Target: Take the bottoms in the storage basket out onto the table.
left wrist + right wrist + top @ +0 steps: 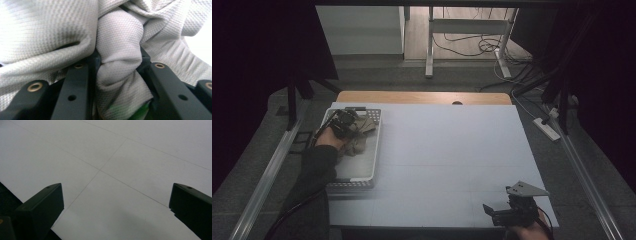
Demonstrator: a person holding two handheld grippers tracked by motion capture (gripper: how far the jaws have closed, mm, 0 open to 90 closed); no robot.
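**Desk:** Beige cloth (359, 134), bunched in a white slotted basket (362, 176) at the left of the high view. Who has hold of it?

**Photographer:** The left claw (343, 121), reaching into the basket's far end in the upper left part of the frame. Seen along its own jaws, the left claw (119, 75) has pressed in on a twisted fold of the cloth (120, 45), knit fabric squeezed between the two black jaws at frame centre.

**Desk:** And the other hand?

**Photographer:** The right claw (507, 212) sits at the lower right of the high view, over the white tabletop (447, 150), well apart from the basket. Its jaws stand spread, with nothing between them but bare tabletop (120, 157).

**Desk:** What is the risk from here?

**Photographer:** My read: the pinch catches one ridge only. Lifted quickly, that fold could slide out of the jaws and the cloth would drop back into the basket. The loose folds lying beside the jaws may drag on the basket's rim or slots, and a light basket could tip or travel with the pull. With the right claw so far off, nothing is steadying the basket.
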